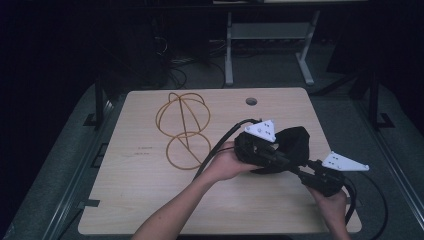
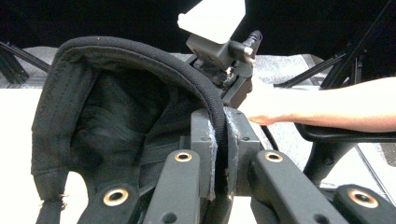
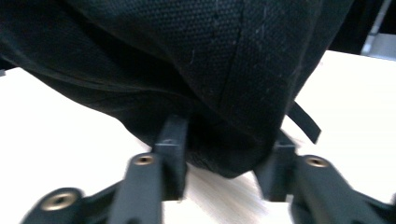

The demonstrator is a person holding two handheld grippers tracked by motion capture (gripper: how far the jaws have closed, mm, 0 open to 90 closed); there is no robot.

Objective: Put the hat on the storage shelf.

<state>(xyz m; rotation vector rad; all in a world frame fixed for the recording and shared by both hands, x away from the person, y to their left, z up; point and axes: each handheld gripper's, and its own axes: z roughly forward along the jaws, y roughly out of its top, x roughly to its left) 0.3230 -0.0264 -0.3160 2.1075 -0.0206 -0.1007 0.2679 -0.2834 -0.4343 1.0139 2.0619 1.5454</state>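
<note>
The left gripper [image 2: 219,154] is clamped on the rim of a black woven fabric cap [image 2: 107,107], held above the pale wooden table [image 1: 150,200]. The right gripper [image 3: 219,158] is seen spread around the cap's bulk; if pulled apart, the thin rim could be lost.

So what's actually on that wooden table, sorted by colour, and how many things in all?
Black: 1, a cloth cap, pinched at its rim by the left gripper, with the right gripper open around its edge.
Yellow-tan: 1, a looped cord, lying apart at the left.
Total: 2
</note>
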